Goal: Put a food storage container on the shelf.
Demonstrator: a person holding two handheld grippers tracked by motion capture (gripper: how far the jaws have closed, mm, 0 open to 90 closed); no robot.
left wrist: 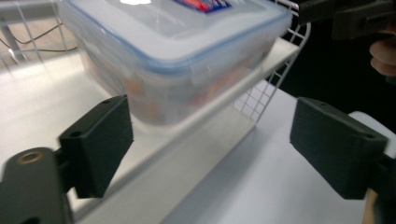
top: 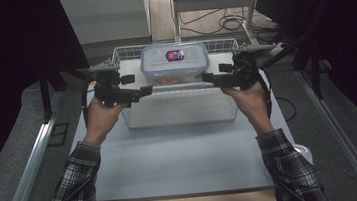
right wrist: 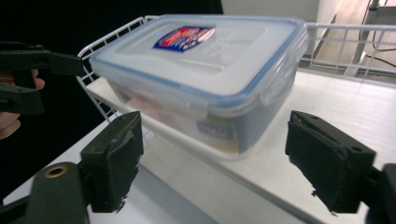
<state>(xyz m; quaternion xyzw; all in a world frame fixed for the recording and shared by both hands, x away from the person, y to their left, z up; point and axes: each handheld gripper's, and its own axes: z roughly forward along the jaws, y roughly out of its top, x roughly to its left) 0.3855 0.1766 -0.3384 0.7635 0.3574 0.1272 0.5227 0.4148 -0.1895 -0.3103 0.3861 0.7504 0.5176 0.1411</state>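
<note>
White table point(top: 183, 165), floor cables point(top: 218, 23)

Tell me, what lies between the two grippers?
The lidded plastic box, standing on the white shelf of the wire rack. The high view shows it between the left gripper and right gripper.

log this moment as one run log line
left hand-held gripper: open, beside box | right hand-held gripper: open, beside box | lidded plastic box: on shelf in wire basket, not gripped

Dim, dark-edged high view; bright glare and soft blur close up.
</note>
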